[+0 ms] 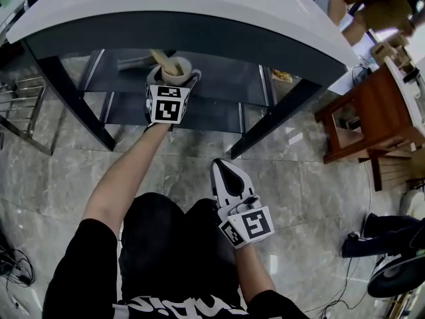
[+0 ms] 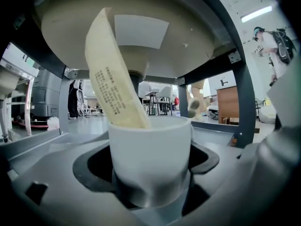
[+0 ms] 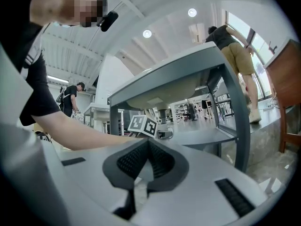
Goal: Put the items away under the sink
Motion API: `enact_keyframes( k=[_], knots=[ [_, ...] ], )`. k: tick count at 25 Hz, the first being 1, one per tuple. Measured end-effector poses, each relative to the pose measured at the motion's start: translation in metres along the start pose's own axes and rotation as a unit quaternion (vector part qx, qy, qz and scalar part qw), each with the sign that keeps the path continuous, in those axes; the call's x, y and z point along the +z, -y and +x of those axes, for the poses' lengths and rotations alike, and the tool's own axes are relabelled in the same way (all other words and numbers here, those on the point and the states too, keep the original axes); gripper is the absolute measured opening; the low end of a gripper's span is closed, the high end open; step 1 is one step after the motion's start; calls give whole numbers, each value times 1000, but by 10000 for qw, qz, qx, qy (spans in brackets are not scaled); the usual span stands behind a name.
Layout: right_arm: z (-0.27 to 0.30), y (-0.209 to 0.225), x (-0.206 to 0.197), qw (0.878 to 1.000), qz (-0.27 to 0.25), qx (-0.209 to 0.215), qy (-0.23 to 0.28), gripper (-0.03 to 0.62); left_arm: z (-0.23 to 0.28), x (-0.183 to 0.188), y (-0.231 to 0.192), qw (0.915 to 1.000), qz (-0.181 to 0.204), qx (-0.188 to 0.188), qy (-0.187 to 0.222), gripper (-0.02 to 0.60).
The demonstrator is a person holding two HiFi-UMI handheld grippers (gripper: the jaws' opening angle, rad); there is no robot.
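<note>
My left gripper is shut on a white cup with a tan flat packet leaning out of it. In the left gripper view the cup fills the jaws, the packet slants up to the left, and the sink bowl's underside hangs overhead. The cup is at the grey shelf under the sink counter. My right gripper is held back near my lap, shut with nothing in it. In the right gripper view its jaws meet, and the left gripper's marker cube shows ahead.
Dark frame legs flank the shelf. A small item lies at the shelf's right end. A wooden chair stands to the right, a metal rack to the left. Cables and dark shoes lie on the marble floor. A person stands by the counter.
</note>
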State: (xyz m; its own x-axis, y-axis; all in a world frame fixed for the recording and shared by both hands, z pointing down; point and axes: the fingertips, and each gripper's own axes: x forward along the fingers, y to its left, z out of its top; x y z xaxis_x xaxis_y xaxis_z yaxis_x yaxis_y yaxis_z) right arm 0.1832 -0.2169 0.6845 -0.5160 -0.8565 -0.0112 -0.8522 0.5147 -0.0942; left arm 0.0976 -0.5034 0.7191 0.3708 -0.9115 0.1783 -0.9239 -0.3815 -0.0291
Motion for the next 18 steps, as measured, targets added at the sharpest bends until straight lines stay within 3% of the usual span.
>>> enact_keyframes(
  k=[13, 18],
  knots=[
    [2, 2, -2, 10000, 34, -3, -20, 18, 1, -2, -3, 9998, -71, 171, 6, 465],
    [1, 4, -2, 10000, 46, 12, -24, 18, -2, -2, -2, 9999, -122, 49, 35, 465]
  ],
)
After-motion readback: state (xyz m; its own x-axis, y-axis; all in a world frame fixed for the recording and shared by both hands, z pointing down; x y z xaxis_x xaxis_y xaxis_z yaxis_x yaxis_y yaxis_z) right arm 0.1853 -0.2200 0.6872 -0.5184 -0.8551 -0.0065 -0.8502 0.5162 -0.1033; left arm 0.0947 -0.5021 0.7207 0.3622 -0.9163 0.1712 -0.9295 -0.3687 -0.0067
